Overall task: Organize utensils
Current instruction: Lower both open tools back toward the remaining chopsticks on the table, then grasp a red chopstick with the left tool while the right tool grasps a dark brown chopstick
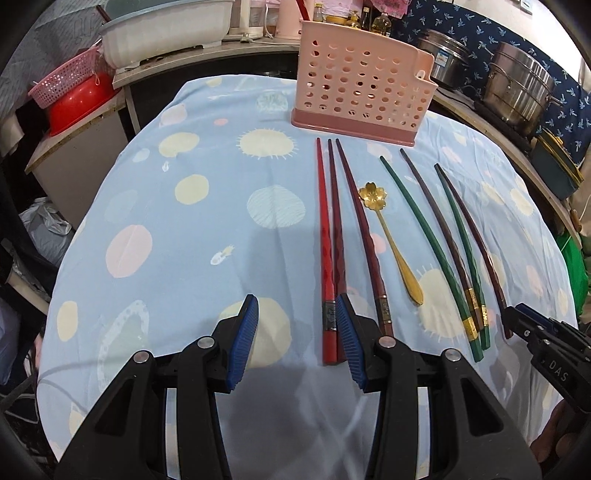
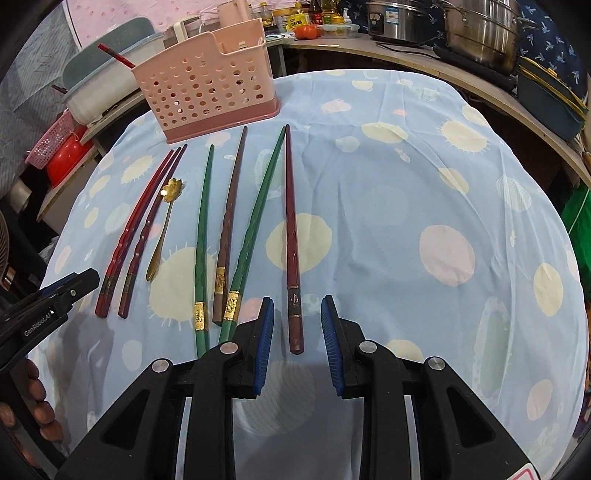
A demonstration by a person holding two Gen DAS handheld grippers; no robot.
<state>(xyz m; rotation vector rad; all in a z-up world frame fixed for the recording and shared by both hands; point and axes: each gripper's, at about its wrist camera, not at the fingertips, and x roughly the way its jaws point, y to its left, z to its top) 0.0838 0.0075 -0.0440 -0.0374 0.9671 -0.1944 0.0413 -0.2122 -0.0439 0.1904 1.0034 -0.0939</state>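
Several chopsticks lie side by side on the blue spotted cloth: red ones (image 1: 327,258) (image 2: 127,236), green ones (image 1: 430,254) (image 2: 202,236) and dark maroon ones (image 2: 291,236). A gold flower-shaped spoon (image 1: 388,236) (image 2: 162,229) lies among them. A pink perforated utensil holder (image 1: 360,85) (image 2: 207,88) stands at the far edge. My left gripper (image 1: 297,339) is open, its right pad over the ends of the red chopsticks. My right gripper (image 2: 297,343) is open around the thick end of a maroon chopstick, just above the cloth.
Steel pots (image 1: 517,92) (image 2: 476,29) stand on the counter at the right. A white basin (image 1: 166,33) and a red bowl under a pink basket (image 1: 74,99) sit at the left. Bottles and jars (image 2: 295,18) stand behind the holder.
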